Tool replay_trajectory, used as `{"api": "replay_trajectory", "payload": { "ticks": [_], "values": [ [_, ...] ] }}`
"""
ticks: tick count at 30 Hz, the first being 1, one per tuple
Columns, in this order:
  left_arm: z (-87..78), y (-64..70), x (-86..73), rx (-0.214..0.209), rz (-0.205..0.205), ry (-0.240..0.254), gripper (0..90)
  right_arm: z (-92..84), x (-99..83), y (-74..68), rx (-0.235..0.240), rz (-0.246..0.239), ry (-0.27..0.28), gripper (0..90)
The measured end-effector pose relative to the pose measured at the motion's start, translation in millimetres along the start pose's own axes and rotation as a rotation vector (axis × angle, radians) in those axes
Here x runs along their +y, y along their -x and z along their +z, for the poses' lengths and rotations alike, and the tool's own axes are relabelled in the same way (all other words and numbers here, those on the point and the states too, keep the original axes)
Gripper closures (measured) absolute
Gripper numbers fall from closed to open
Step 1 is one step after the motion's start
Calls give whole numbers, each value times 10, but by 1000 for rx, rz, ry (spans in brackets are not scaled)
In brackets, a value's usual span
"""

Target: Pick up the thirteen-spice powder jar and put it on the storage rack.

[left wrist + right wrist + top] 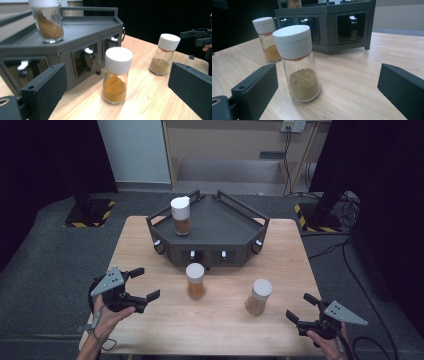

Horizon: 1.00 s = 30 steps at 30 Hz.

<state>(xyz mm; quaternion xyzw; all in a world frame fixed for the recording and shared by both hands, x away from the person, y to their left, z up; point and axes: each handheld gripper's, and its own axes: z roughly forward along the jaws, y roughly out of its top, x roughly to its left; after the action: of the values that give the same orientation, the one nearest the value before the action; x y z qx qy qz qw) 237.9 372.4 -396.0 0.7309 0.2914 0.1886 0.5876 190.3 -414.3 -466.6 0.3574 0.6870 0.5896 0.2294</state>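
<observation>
While both grippers hover released over the table (150, 245), the left gripper (142, 284) faces the orange spice jar (195, 281) at its 3 o'clock, and the right gripper (301, 308) faces the tan spice jar (258, 296) at its 10 o'clock; neither touches.

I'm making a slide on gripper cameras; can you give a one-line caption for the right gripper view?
Open right gripper facing an upright white-capped spice jar on the wooden table, dark rack behind.
</observation>
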Motion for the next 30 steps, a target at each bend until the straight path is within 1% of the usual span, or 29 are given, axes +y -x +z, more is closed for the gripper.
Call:
{"api": "replay_trajectory", "payload": {
  "ticks": [6, 12, 15, 20, 22, 26, 30],
  "values": [
    [-27, 43, -141, 15, -13, -8, 17, 2, 2, -4, -1, 0, -1, 35],
    [-67, 111, -247, 42, -3, -45, 16, -3, 0, -3, -3, 1, 0, 35],
    [-91, 137, -288, 45, -3, -50, 16, -3, 1, -5, -2, 0, 1, 35],
    [-128, 164, -356, 58, -7, -49, 17, -6, -1, -3, -3, -1, 2, 35],
    [-143, 163, -380, 60, -11, -45, 17, -8, -1, -3, -2, -3, 4, 35],
    [-171, 160, -407, 72, 1, -50, 17, -6, 0, -1, -1, -3, 2, 35],
    [-195, 142, -443, 77, -4, -44, 16, -3, 4, -2, 2, -6, 0, 36]
  ]
}}
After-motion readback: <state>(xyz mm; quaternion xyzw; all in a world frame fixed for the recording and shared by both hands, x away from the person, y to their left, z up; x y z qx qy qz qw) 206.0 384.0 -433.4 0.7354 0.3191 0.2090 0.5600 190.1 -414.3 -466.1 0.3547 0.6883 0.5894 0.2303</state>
